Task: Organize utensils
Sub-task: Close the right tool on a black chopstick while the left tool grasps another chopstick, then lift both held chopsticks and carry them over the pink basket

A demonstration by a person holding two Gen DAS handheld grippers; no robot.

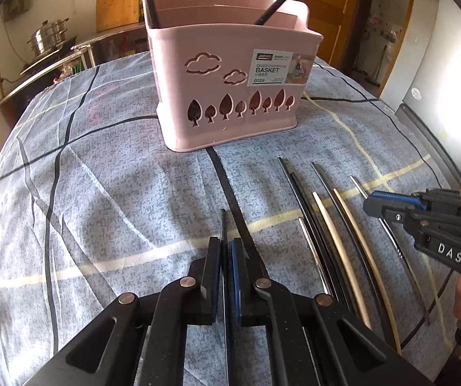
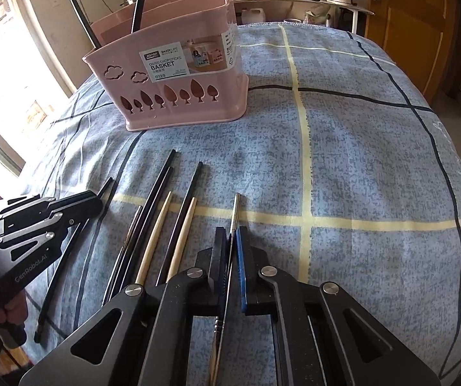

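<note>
On the blue checked tablecloth (image 2: 359, 167), the pink chopstick basket (image 1: 230, 96) is standing upright, two black chopsticks (image 1: 148, 3) already leaning inside. Between it and me, loose chopsticks (image 2: 153, 244) are lying in a row, black, pale wood and metal. My left gripper (image 1: 225, 247) is clamping a black chopstick (image 1: 223, 225). My right gripper (image 2: 230, 241) is clamping a metal-tipped chopstick (image 2: 235, 212) at the row's right end.

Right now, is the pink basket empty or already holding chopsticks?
Not empty. Two black chopsticks stand tilted inside the pink basket, their tops poking above its rim in both views. More chopsticks lie on the cloth in front.
</note>
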